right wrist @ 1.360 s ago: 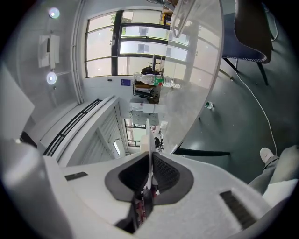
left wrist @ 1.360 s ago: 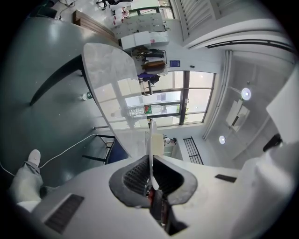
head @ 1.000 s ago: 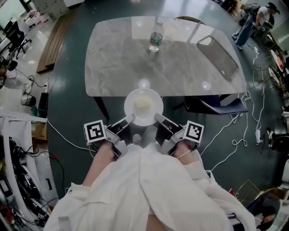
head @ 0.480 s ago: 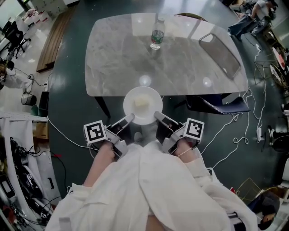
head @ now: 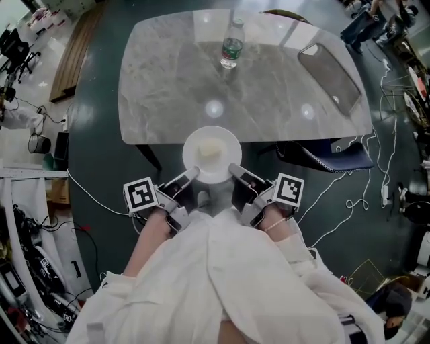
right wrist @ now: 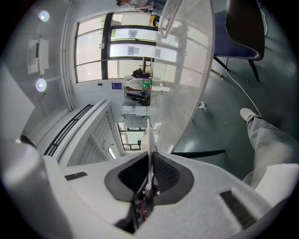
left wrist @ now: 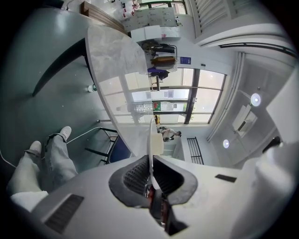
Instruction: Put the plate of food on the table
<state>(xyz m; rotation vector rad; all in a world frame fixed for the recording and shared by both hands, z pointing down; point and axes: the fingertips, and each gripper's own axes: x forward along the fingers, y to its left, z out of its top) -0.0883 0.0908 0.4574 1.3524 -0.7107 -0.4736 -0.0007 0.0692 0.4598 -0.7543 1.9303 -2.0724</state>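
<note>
A round white plate [head: 211,153] with a pale mound of food [head: 210,152] hangs in the air, overlapping the near edge of the grey marble table [head: 168,87]. My left gripper [head: 192,176] is shut on the plate's near left rim. The right gripper [head: 233,170] is shut on its near right rim. In the left gripper view the plate's rim [left wrist: 150,149] shows edge-on as a thin white line pinched between the dark pads. In the right gripper view the rim [right wrist: 150,140] is also pinched edge-on between the jaws.
A water bottle [head: 231,47] stands near the table's far edge. A grey tray [head: 333,79] lies at the table's right end. A dark blue chair [head: 316,156] sits under the right corner. White cables [head: 349,201] trail on the dark floor. A person [head: 363,20] stands far right.
The table has slid nearer in the head view. The plate, still held by both grippers, now overlaps its near edge a little more.
</note>
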